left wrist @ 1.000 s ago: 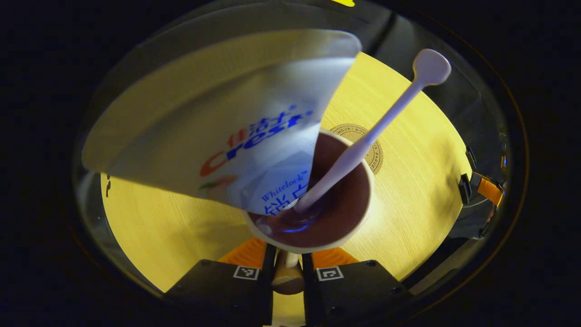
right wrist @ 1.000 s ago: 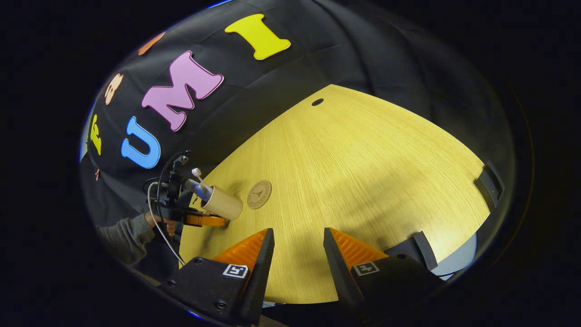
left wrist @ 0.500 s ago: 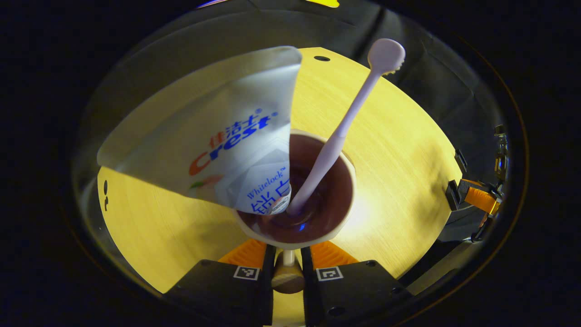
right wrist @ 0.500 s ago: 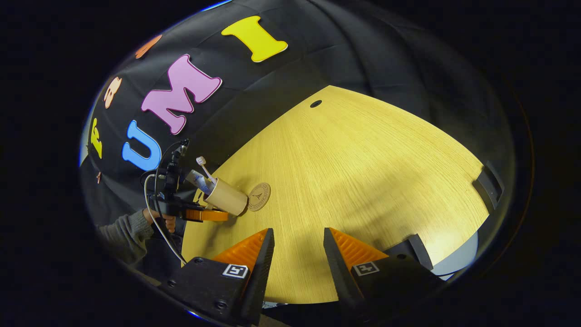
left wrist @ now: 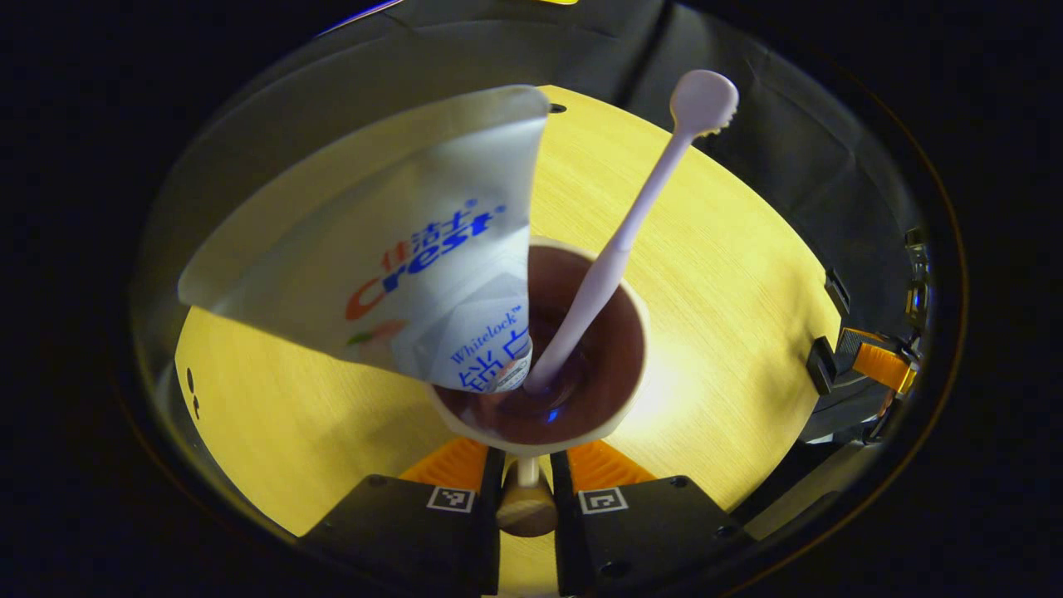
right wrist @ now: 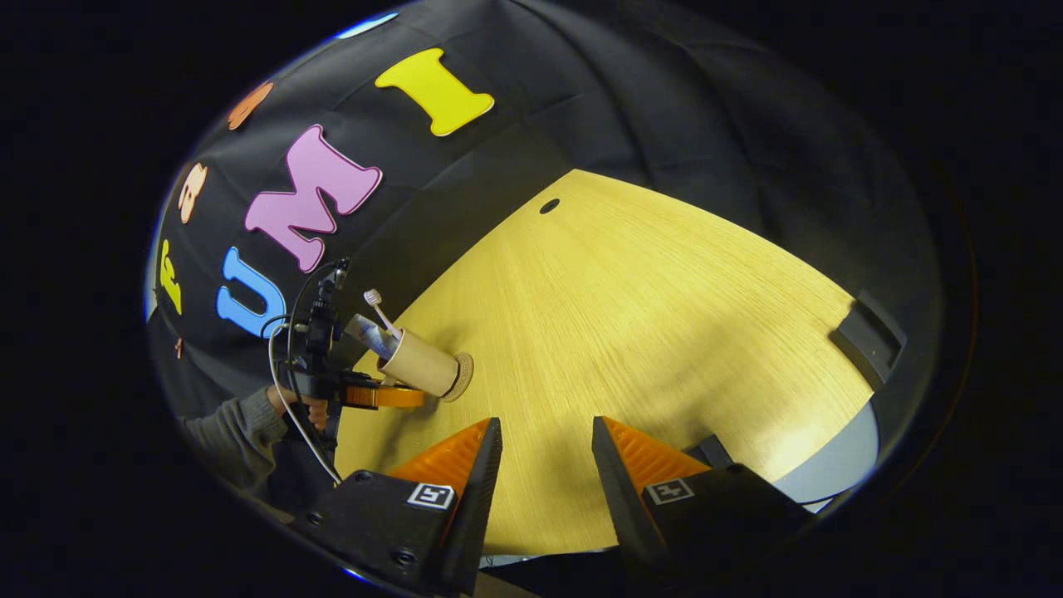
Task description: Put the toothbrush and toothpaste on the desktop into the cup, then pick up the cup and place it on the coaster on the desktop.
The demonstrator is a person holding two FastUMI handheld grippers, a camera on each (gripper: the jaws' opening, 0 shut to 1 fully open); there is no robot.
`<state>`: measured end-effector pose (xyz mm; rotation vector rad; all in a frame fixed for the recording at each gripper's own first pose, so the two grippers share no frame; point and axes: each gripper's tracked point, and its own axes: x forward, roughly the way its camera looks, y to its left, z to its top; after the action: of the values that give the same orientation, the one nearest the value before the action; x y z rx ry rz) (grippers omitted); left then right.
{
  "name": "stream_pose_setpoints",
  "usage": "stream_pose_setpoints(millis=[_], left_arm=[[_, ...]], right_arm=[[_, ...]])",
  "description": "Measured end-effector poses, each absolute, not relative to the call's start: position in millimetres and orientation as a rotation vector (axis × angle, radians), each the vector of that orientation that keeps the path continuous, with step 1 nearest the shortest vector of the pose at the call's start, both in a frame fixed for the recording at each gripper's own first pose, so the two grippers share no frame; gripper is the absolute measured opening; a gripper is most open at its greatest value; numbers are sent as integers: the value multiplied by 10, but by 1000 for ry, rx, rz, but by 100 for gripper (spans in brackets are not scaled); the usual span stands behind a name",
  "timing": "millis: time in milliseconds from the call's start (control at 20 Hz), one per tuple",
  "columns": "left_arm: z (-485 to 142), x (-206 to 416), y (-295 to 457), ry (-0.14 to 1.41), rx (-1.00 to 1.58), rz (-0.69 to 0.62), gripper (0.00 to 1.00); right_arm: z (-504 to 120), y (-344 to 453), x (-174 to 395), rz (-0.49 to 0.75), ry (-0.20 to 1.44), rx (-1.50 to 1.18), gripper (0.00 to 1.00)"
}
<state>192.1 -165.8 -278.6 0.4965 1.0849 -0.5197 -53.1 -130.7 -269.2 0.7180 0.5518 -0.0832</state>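
In the left gripper view I look down into a cream cup (left wrist: 638, 332) with a brown inside. A white toothpaste tube (left wrist: 415, 257) and a pale toothbrush (left wrist: 639, 216) stand in it. My left gripper (left wrist: 525, 453) is shut on the cup's wooden handle (left wrist: 526, 508). In the right gripper view the cup (right wrist: 419, 363) stands over the round coaster (right wrist: 465, 375), whose edge shows around the cup's base. The left gripper (right wrist: 378, 397) holds the cup from the near side. My right gripper (right wrist: 540, 440) hangs open over the table's front, holding nothing.
The yellow wooden table (right wrist: 648, 332) has a small dark hole (right wrist: 549, 206) near its far edge. A hand in a grey sleeve (right wrist: 249, 423) holds the left gripper, with a cable trailing from it. The right gripper (left wrist: 872, 365) shows at the table's right edge.
The left gripper has carried the cup across onto the coaster, which now lies hidden under it in the left gripper view. The right gripper stays open and has shifted only slightly.
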Motion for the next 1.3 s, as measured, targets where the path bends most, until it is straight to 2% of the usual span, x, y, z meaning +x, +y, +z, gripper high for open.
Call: stream_pose_setpoints(millis=[450,500,550,750,800,850,900,1000,1050,1100,1150,1300], left_arm=[[-2820,1936,-1702,1085,497,-513,31],[-2823,1936,-1705,1085,498,-513,36],[-2840,1940,-1719,1086,499,-515,32],[-2802,1942,-1719,1070,488,-517,46],[-2779,1946,-1700,1063,488,-509,50],[-2768,1966,-1679,1054,484,-502,64],[-2747,1963,-1667,1047,475,-497,65],[-2696,1936,-1632,1029,462,-489,67],[-2646,1916,-1613,1014,455,-486,67],[-2591,1899,-1600,997,446,-484,67],[-2528,1870,-1585,977,431,-483,68],[-2351,1760,-1510,917,370,-469,68]], right_arm=[[-2728,-1288,-540,-85,564,721,68],[-2730,-1278,-534,-83,566,722,68],[-2730,-1270,-534,-83,567,721,68],[-2731,-1233,-522,-79,569,719,68],[-2728,-1221,-522,-78,569,717,52],[-2722,-1211,-524,-75,570,716,52],[-2718,-1194,-519,-72,571,715,68],[-2702,-1145,-500,-62,572,709,68],[-2695,-1109,-491,-54,575,706,52],[-2686,-1089,-484,-49,575,701,52],[-2676,-1060,-460,-41,578,697,68],[-2639,-953,-399,-13,584,681,68]])
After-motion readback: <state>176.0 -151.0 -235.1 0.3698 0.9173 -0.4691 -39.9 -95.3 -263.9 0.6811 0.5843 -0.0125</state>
